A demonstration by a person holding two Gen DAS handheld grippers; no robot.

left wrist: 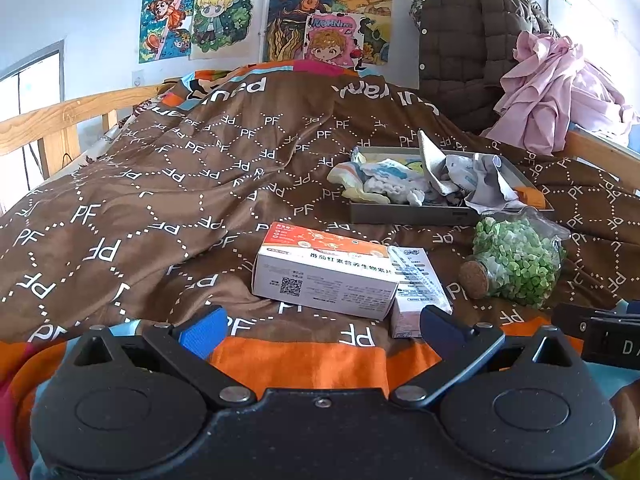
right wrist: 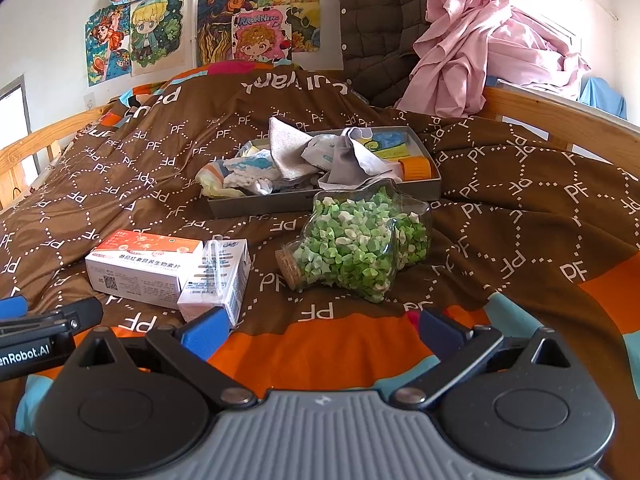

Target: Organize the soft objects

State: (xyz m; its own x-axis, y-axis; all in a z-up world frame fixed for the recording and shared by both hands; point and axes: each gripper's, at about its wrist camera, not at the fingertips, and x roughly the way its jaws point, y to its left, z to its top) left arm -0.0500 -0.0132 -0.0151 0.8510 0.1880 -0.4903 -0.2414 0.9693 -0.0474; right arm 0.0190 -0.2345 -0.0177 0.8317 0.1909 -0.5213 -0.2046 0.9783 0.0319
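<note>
Boxes: two white cardboard cartons (left wrist: 326, 276) (right wrist: 212, 276), touching.
Jars: one star-shaped glass jar (right wrist: 360, 244).
Tray: one grey shallow tray (right wrist: 424, 192); its orange cap (right wrist: 418, 168) showed clearly only in the right view.
Grippers: left gripper (left wrist: 320, 326) and right gripper (right wrist: 320, 326) both gaped empty.

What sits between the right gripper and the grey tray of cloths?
In the right wrist view, the star-shaped jar of green pieces lies between the right gripper and the grey tray.

Wooden bed rail (left wrist: 48, 120) – white wall (left wrist: 80, 12) with cartoon posters (left wrist: 224, 16)

"PF" on blanket (left wrist: 160, 184); "MORNING" poster (left wrist: 334, 40).
</note>
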